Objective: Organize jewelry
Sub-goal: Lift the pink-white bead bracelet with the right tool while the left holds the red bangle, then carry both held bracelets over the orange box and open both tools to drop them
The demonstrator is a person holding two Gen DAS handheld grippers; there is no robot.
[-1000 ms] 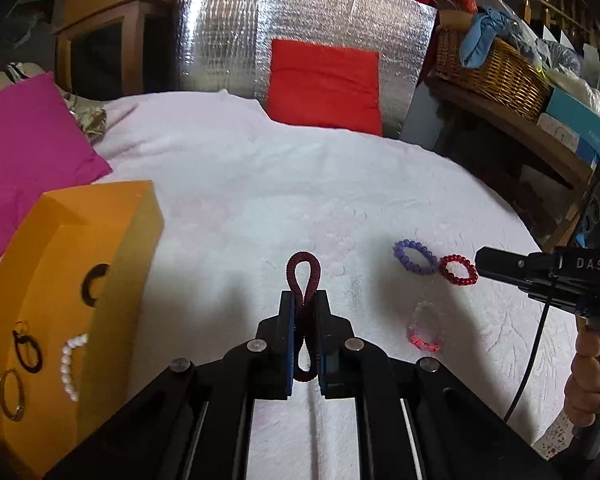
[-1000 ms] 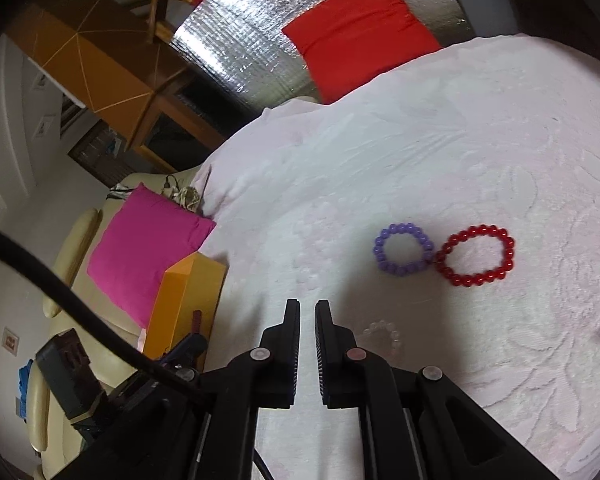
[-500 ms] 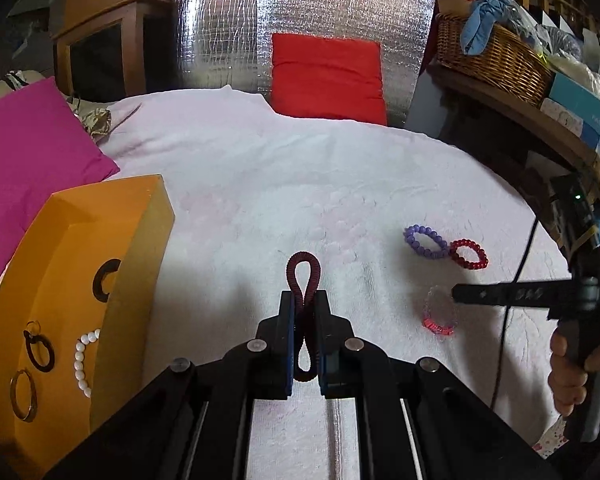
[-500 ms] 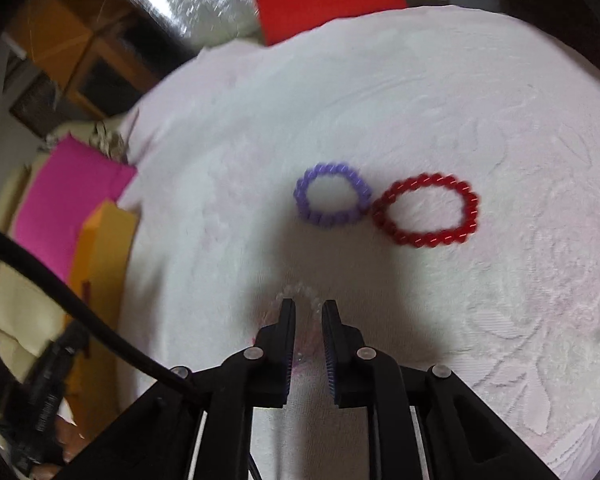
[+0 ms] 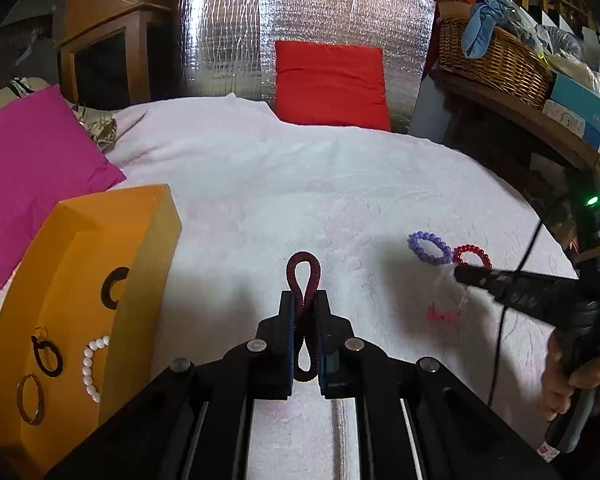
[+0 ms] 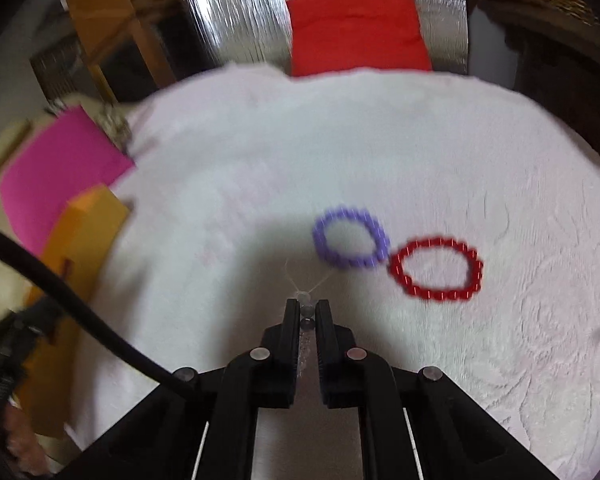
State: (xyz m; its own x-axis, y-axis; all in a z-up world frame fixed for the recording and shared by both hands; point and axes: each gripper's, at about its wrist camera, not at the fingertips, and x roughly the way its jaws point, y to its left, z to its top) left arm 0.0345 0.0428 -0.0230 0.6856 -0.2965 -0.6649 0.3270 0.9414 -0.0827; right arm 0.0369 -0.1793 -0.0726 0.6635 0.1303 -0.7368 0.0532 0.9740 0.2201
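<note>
Right tool (image 6: 308, 308) is closed on the clear bracelet (image 5: 446, 300), just beside the purple one (image 6: 350, 238). Left tool (image 5: 304, 312) clamps the coil band (image 5: 304, 270). Lift yours straight, clear of neighbours, then cross to the orange box (image 5: 156, 248).

The left gripper (image 5: 304, 300) is a matte black two-finger unit; blue pads line the inner faces of its fingers (image 5: 287, 320). Two round silver screw heads sit just behind the fingers, and two more sit further back and wider apart on the linkage arms. The right gripper (image 6: 308, 308) has the same black build and the same four silver screws. A black cable (image 6: 80, 296) runs beside it. A green indicator light (image 5: 592, 201) glows on its body.
</note>
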